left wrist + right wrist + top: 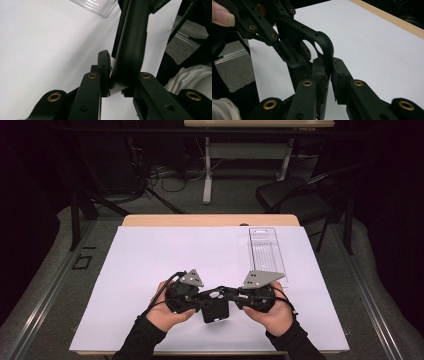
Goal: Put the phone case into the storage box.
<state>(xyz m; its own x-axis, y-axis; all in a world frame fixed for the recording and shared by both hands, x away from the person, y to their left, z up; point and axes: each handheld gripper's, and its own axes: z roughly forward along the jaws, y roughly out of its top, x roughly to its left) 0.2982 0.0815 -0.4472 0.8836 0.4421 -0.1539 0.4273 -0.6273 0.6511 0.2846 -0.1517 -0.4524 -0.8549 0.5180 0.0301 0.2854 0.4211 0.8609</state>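
Black moulded plastic, the bracket (pixel 215 307) hangs just above the white bench (pixel 150 260) between our hands, the left claw (pixel 109 75) and right claw (pixel 328 72) each clamped on a thin edge. We judge it light, stiff and rather slick, so the flat rims beside its round holes suit the pads best.

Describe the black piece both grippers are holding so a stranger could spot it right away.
On the white table, look near the front edge, between the two hands. The black plastic piece hangs there, pinched from both sides; unlike the clear tray farther back, it is opaque, with round holes.
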